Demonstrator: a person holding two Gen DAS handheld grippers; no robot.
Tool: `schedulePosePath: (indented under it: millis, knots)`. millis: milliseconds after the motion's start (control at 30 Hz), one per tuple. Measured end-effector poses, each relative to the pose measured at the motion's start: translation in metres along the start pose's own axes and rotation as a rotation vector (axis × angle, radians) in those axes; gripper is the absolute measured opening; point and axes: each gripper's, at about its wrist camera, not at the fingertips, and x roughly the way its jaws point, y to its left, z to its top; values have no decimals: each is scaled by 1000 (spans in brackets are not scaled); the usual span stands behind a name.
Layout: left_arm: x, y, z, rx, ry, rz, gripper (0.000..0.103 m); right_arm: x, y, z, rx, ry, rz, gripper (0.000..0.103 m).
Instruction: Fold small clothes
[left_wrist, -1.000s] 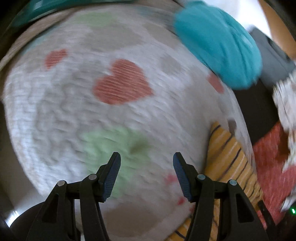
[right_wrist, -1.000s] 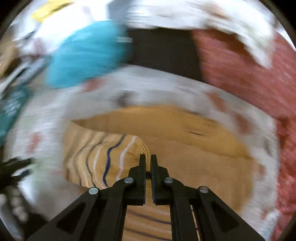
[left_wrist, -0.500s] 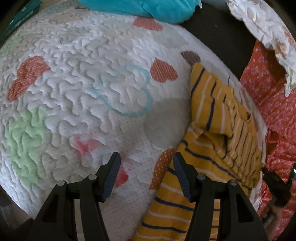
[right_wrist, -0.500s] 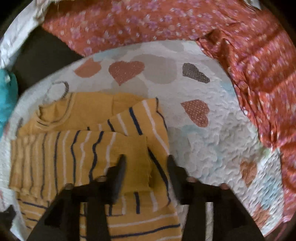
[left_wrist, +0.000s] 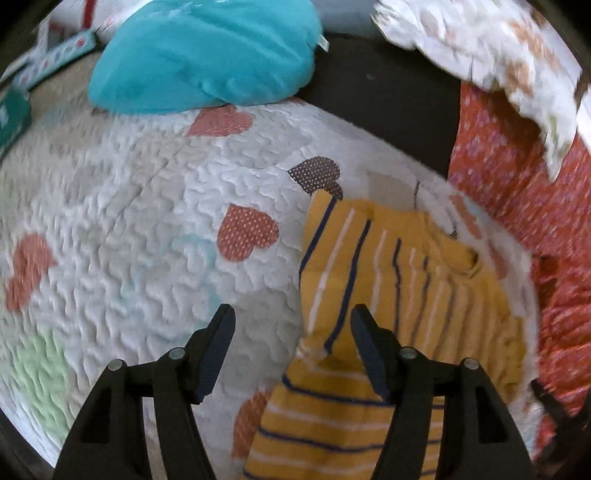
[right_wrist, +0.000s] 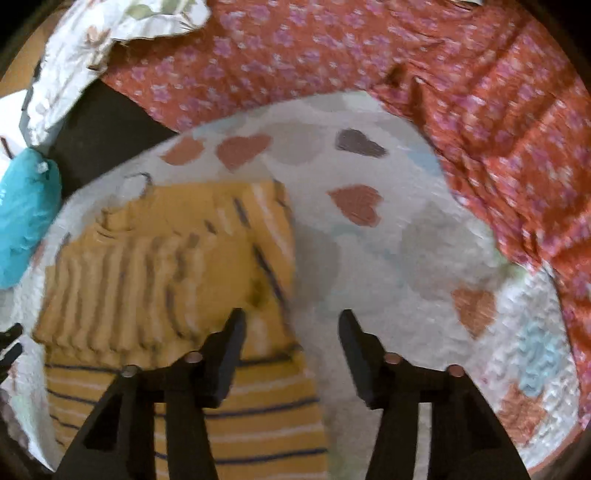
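We see the left gripper (left_wrist: 291, 349) with jaws spread wide and nothing between them, above the left edge of the yellow striped shirt (left_wrist: 391, 295), which lies partly folded on the white heart-print quilt (left_wrist: 129, 229). Our right gripper (right_wrist: 290, 343) is also wide open and empty, over the shirt's right edge (right_wrist: 184, 266) and bare quilt (right_wrist: 388, 258). A teal cushion (left_wrist: 207, 55) sits at the quilt's far edge, and an orange floral fabric (right_wrist: 461, 74) borders its right side.

Left gripper (left_wrist: 291, 350) and right gripper (right_wrist: 290, 352), fingers spread.
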Motion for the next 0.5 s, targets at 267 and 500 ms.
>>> schedulePosePath:
  millis: [267,500]
  knots:
    - [50,-1,-2,126,106,222,62,58,36,8,-40,128,79,52]
    - [46,23,-4,77,120,285,62,51,5,4,-15,68,-132,65]
